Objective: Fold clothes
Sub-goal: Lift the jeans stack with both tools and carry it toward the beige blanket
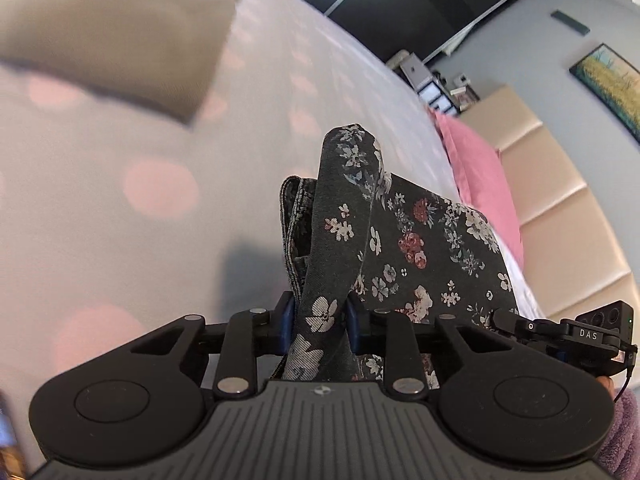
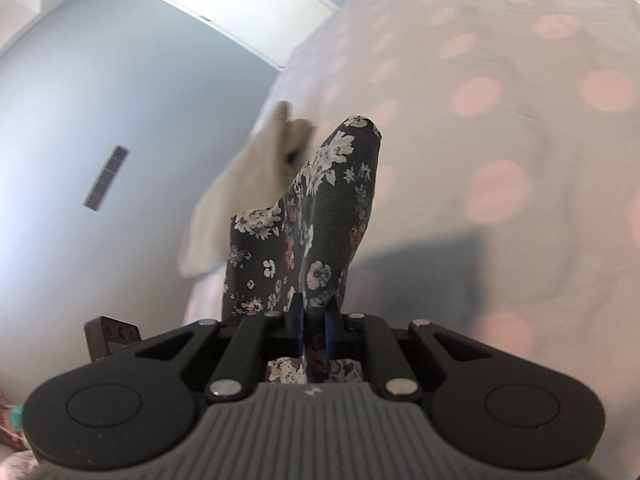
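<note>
A dark grey floral garment [image 1: 404, 240] hangs between both grippers above the bed. My left gripper [image 1: 319, 326] is shut on a bunched edge of it, which stands up past the blue pads. The right gripper shows at the right edge of the left wrist view [image 1: 576, 334]. In the right wrist view my right gripper [image 2: 313, 330] is shut on another part of the floral garment [image 2: 332, 208], which rises in a fold ahead of the fingers.
The bed has a white sheet with pink dots [image 1: 160, 184]. A folded beige cloth [image 1: 116, 36] lies on it; it also shows in the right wrist view [image 2: 244, 192]. A pink pillow [image 1: 480, 172] and a cream padded headboard [image 1: 568, 216] stand at the right.
</note>
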